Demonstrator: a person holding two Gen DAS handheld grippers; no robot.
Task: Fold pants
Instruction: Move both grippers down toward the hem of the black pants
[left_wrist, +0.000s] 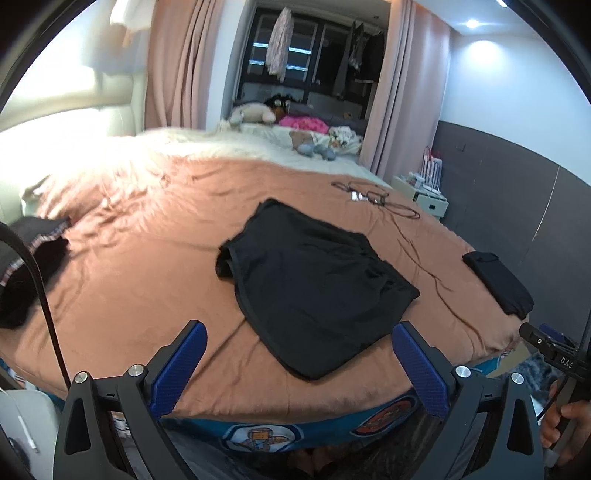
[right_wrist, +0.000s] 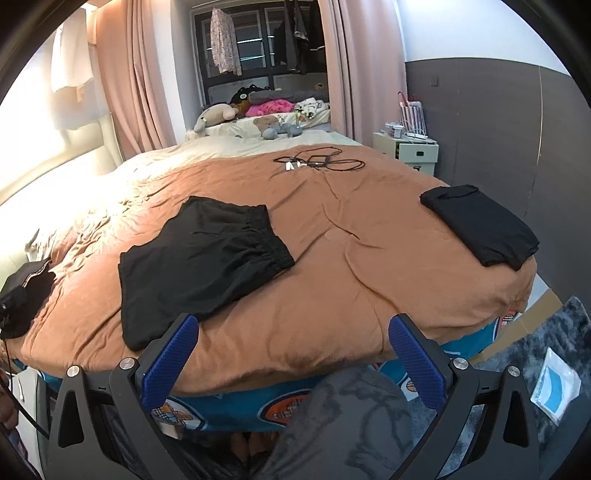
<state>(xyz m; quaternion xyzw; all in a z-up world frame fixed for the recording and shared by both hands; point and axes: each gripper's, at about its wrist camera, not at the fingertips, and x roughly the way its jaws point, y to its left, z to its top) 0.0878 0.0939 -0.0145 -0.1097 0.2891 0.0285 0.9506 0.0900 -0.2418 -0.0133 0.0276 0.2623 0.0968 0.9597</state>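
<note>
Left hand-held gripper (left_wrist: 297, 363): jaws spread wide, nothing between the blue pads (left_wrist: 181, 363), hovering off the near edge of the bed (left_wrist: 147, 280). Right hand-held gripper (right_wrist: 291, 360): same, jaws wide apart, empty, also short of the bed edge. In the left view the right one's black body shows at far right w/ a hand (left_wrist: 565, 424) round its handle.

Pants (right_wrist: 199, 262): black, lying mid-bed on the brown cover, already doubled leg over leg by the look of it; elastic waistband toward the right side of the bed, hems toward the near edge. Not touched by either gripper.

Step in hand, as I read it: reach in for the next fold. To do it well:
- Left takes the near hem corner, right the far one, or the waistband corners; pinch all layers, not just the top one.
- Lift low, carry both ends at the same pace so the edge stays straight.
- Lay hems onto waistband, edges matched, then let go & smooth.
- Cover is soft & rumpled, so don't pinch it along w/ the fabric.

A folded black garment (right_wrist: 480, 229) sits at the bed's right edge, well apart; prob. the finished pile. Cables (right_wrist: 321, 162) lie further back.

Writing: "DAS" legible on the right gripper's body in the left view, rest cut off. Bed skirt (right_wrist: 288, 402) shows cartoon badges; no text readable.
</note>
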